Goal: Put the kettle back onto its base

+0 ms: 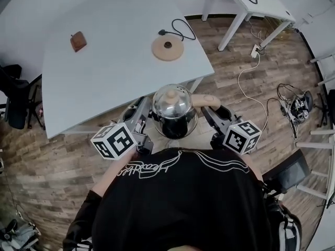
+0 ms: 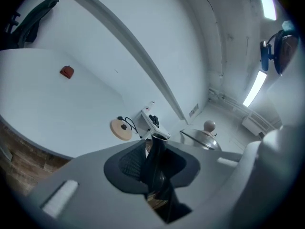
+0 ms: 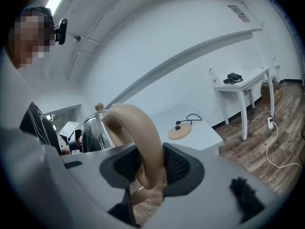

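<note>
**My count**

I hold two grippers: left gripper (image 2: 153, 149) and right gripper (image 3: 148, 161). Two marker cubes, the left cube (image 1: 115, 141) and the right cube (image 1: 242, 136). One kettle (image 1: 174, 111). One round base (image 1: 167, 47). One small brown thing (image 1: 78, 41). Two white benches: near bench (image 1: 115, 82), far bench (image 1: 264, 1).

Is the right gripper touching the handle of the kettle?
Touching. The right gripper view shows the right gripper with its jaws pressed on both sides of the beige handle of the kettle.
</note>
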The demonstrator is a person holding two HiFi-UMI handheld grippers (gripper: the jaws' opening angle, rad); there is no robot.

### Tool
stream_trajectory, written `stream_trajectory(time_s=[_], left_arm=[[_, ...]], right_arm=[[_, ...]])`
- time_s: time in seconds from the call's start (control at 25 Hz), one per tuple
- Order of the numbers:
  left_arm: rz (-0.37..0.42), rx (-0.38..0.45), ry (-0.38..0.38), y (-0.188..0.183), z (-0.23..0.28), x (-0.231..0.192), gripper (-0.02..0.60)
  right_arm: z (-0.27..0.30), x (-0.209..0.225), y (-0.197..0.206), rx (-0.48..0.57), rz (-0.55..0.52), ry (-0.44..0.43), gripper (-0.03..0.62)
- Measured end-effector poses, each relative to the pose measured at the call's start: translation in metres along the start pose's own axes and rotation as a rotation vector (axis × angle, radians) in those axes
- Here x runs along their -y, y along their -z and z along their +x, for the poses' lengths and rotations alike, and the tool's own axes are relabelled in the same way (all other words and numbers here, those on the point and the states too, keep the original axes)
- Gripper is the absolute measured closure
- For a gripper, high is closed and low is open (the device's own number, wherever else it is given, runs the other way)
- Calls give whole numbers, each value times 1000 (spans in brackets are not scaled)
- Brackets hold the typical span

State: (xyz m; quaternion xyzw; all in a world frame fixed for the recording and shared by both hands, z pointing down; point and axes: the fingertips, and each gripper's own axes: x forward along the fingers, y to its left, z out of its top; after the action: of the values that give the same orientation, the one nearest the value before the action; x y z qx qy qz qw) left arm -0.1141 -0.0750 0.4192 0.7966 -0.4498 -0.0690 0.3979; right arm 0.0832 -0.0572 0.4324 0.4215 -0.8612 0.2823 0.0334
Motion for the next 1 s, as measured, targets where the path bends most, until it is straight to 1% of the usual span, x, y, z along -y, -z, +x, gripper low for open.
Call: stream_trajectory(time_s=[0.16,0.32,0.44,0.68,0.84,1.0], left_arm=[[38,9,24,-37,34,-9,512],[75,11,54,-43,40,-5,512],[97,4,70,-51,54,-3,514],[112,7,85,-64,80,-11,514],[131,8,86,-71,95,-16,514],[127,-6,73,-98,142,-36,515]], right_arm=[[33,15,-28,16,-17,-1,459],[32,16,-31,40,-34,-4,459],[37,25,-39,46,-38,-5,459],[58,42,-50,31,-64,-19,459],[72,55,-54,18,-54,-35,459],[114,87,-77,-18,-44,-46,459]])
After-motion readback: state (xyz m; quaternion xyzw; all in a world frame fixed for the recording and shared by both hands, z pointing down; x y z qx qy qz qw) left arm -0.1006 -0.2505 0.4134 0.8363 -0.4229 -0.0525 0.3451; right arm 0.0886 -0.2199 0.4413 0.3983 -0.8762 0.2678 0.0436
